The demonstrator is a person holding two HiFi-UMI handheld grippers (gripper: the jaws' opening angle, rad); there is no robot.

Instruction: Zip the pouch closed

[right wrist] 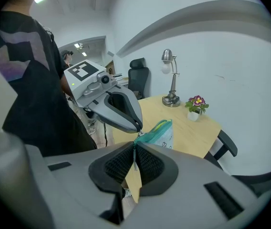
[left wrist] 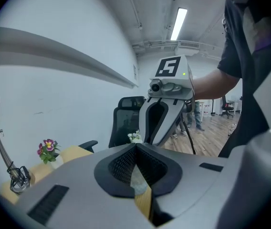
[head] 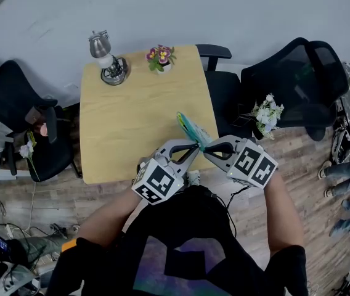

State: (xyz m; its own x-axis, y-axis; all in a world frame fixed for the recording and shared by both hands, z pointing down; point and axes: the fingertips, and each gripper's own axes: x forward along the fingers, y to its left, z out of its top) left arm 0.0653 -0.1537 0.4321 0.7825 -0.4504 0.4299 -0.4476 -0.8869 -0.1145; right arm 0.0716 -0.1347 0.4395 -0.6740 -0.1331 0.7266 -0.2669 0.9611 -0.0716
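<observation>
Pouch [right wrist: 163,131], white with small prints and a teal zip edge, is held up off the table [head: 119,122], just ahead of the tips of both claws, which meet nose to nose at its near corner. The left claw [left wrist: 136,147] has its jaws pressed together on that corner, right at the end of the teal zip. In its own view a pale sliver of material shows low between the pads, and the body of the other claw rises directly beyond its tips. The right claw [right wrist: 134,148] is pinching the pouch too: a thin edge of it runs between the ribbed pads. The rest of the pouch stands up just past the tips, leaning away toward the middle of the table. Whether the two sets of tips touch each other or sit just apart cannot be told, nor can how far the zip is drawn along the edge.

Farther ahead of the claws, at the table's far edge, a silver desk lamp [head: 107,60] stands to the left. A small pot of purple and yellow flowers [head: 161,58] stands to the right, well apart from the pouch. A black office chair [head: 292,79] stands off to the right of the right claw, with a bunch of white flowers [head: 266,115] in front of it.
</observation>
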